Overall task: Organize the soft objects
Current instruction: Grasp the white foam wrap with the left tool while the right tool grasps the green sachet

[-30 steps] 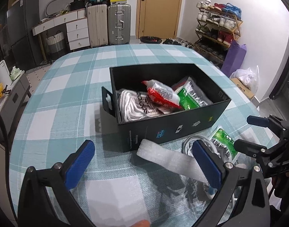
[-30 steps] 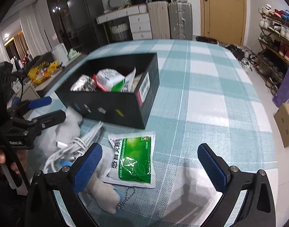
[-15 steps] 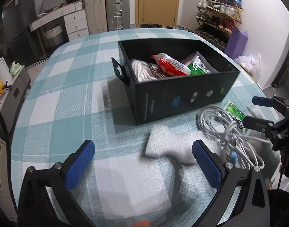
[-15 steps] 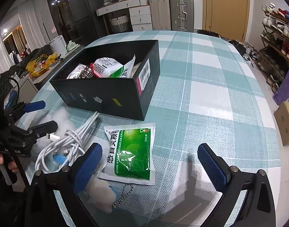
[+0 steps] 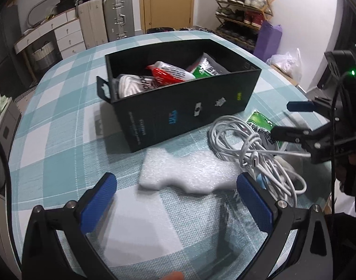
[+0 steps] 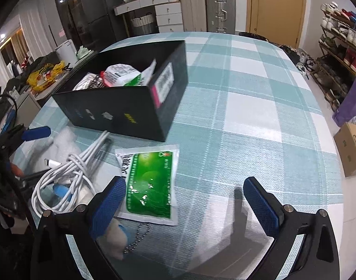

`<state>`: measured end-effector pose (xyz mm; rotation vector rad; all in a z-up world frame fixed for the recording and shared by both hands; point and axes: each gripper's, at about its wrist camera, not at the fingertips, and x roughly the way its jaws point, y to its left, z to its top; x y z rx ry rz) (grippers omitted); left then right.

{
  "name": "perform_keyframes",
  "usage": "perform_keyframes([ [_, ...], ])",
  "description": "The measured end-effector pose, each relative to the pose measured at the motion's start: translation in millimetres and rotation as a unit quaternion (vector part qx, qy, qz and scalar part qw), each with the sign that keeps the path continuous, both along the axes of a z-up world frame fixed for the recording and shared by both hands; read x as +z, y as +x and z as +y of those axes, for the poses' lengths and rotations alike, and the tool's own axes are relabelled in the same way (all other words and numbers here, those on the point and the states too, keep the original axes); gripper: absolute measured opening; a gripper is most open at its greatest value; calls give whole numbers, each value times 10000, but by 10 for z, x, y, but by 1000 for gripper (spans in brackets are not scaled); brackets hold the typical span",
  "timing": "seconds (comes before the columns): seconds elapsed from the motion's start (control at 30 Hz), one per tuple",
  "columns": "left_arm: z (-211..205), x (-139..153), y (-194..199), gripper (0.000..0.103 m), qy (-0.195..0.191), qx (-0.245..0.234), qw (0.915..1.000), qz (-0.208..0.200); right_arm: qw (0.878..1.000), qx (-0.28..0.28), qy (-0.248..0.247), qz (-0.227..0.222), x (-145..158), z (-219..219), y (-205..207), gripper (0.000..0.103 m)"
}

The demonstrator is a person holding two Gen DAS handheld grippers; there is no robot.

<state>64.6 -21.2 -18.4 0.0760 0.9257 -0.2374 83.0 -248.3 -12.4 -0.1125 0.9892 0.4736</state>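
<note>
Foam piece (image 5: 189, 175) now nearer, between spread left gripper (image 5: 178, 205) fingers.

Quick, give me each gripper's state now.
Left gripper: open, holding nothing, white foam piece lies ahead.
Right gripper: open, holding nothing.

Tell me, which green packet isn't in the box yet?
The flat green packet lying on the tablecloth beside the white cable. The other green packet is already inside the black box.

Dim, perhaps motion-blurred, fisheye-warped edges.
</note>
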Motion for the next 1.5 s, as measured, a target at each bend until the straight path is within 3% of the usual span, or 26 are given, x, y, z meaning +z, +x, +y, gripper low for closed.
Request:
perform_keyframes([
  [0.23, -60, -15, 50, 103, -4, -145, 9999, 59, 10000, 60, 29, -23, 15, -11, 5, 102],
  [0.8, 2, -183, 154, 103, 215, 164, 9992, 285, 9988, 441, 58, 218, -58, 160, 51, 101],
  [1.17, 72, -200, 188, 102, 62, 174, 9992, 344, 9980, 627, -4, 98, -16, 213, -1, 73],
  [1.3, 81, -182, 165, 96, 36, 96, 9995, 310, 9971, 747, 128, 43, 1, 219, -51, 53],
  [1.5, 81, -134, 116, 89, -36, 68, 9999, 132, 9968, 741, 298, -51, 13, 192, -111, 46],
])
